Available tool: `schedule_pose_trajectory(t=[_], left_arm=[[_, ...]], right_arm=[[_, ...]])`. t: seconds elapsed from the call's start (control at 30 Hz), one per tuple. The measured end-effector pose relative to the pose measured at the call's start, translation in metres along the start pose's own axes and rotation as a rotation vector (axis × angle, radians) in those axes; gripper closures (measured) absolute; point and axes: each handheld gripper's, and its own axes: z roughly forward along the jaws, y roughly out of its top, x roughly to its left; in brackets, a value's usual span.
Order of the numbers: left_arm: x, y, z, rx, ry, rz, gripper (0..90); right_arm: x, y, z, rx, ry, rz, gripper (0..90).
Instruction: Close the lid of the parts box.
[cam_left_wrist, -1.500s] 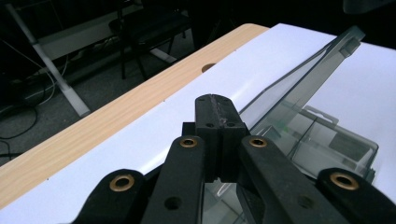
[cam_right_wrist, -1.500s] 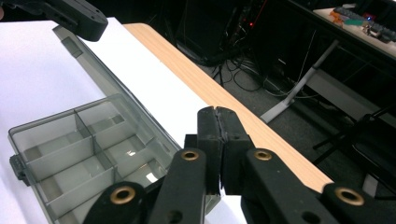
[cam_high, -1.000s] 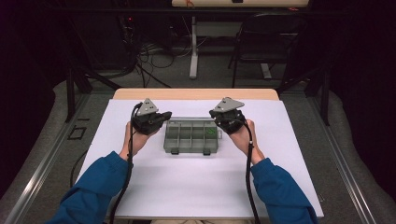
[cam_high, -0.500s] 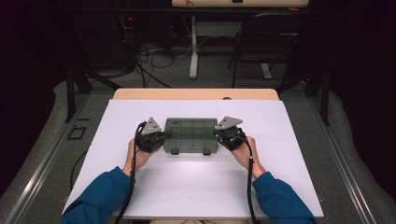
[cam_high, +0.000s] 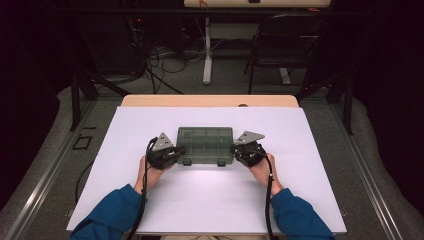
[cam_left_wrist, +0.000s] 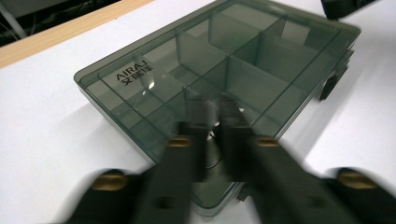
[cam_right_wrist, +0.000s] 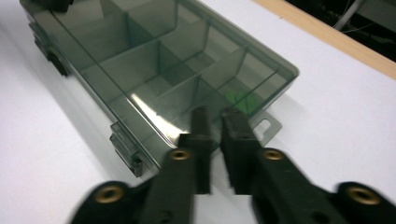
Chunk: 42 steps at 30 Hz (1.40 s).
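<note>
Between the grippers: a smoky compartment box (cam_high: 205, 145), contents blurred.
Left gripper (cam_high: 176, 151) and right gripper (cam_high: 235, 149) flank its ends, jaws barely parted, just opening, gripping nothing.

Both hands dropped from hovering above the compartment box (cam_high: 205, 145) down to table level. The left gripper (cam_high: 176, 151) now sits right at its left end and the right gripper (cam_high: 235, 150) at its right end. Both pairs of jaws just cracked open a sliver, nothing between them.
</note>
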Motion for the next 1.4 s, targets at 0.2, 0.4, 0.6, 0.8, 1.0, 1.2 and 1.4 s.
schedule_pose_trajectory(t=[0.2,0.4,0.6,0.8,1.0,1.2,1.4], left_arm=[[-0.004,0.003,-0.02,-0.06,0.055,0.031,27.9],[-0.011,-0.003,-0.044,-0.109,0.093,0.038,8.7],[-0.016,-0.013,-0.067,-0.136,0.109,0.033,0.1],[-0.023,-0.023,-0.081,-0.153,0.108,0.032,0.0],[-0.029,-0.034,-0.084,-0.135,0.101,0.037,0.0],[-0.034,-0.043,-0.091,-0.148,0.106,0.025,0.0],[-0.04,-0.052,-0.098,-0.158,0.131,0.059,0.0]], right_arm=[[-0.003,0.003,-0.018,-0.085,-0.002,0.034,34.3],[0.002,0.003,-0.038,-0.139,0.008,0.024,15.0],[0.012,-0.002,-0.053,-0.178,0.021,-0.017,6.2],[0.018,-0.014,-0.069,-0.214,0.006,-0.041,1.9],[0.022,-0.024,-0.084,-0.242,-0.019,-0.054,0.4],[0.024,-0.035,-0.1,-0.268,-0.043,-0.059,0.0],[0.029,-0.05,-0.107,-0.282,-0.052,-0.055,0.0]])
